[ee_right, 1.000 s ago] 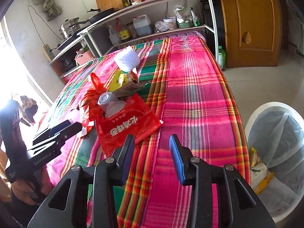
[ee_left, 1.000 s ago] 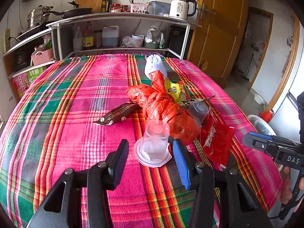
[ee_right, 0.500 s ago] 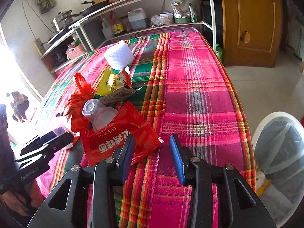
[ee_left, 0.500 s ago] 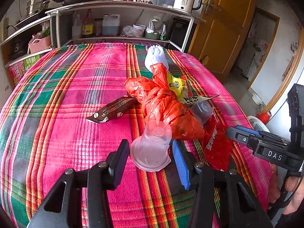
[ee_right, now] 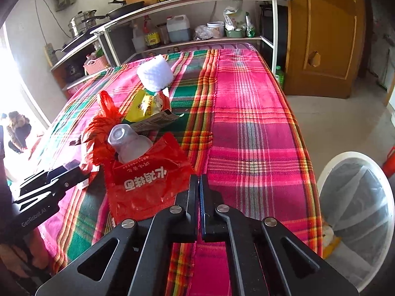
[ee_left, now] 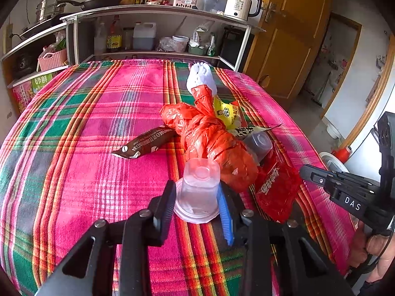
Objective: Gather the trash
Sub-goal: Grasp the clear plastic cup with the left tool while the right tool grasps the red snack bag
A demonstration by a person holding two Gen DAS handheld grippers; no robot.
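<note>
A heap of trash lies on the plaid tablecloth (ee_left: 74, 128). An upside-down clear plastic cup (ee_left: 198, 192) sits between the fingers of my left gripper (ee_left: 197, 197), which is shut on it. Behind it lie an orange plastic bag (ee_left: 209, 138), a brown wrapper (ee_left: 145, 144), a second clear cup (ee_left: 258, 143), a yellow packet (ee_left: 227, 113) and a white foam net (ee_left: 201, 77). My right gripper (ee_right: 198, 192) is shut on the corner of the red snack bag (ee_right: 145, 177), which also shows in the left wrist view (ee_left: 274, 187).
A white bin with a clear liner (ee_right: 358, 212) stands on the floor right of the table. A shelf with bottles and pots (ee_left: 148, 37) is behind the table, and a wooden door (ee_right: 323, 34) at the right.
My left gripper has closed on the clear cup. My right gripper has moved up to the red snack bag and closed on its corner.
</note>
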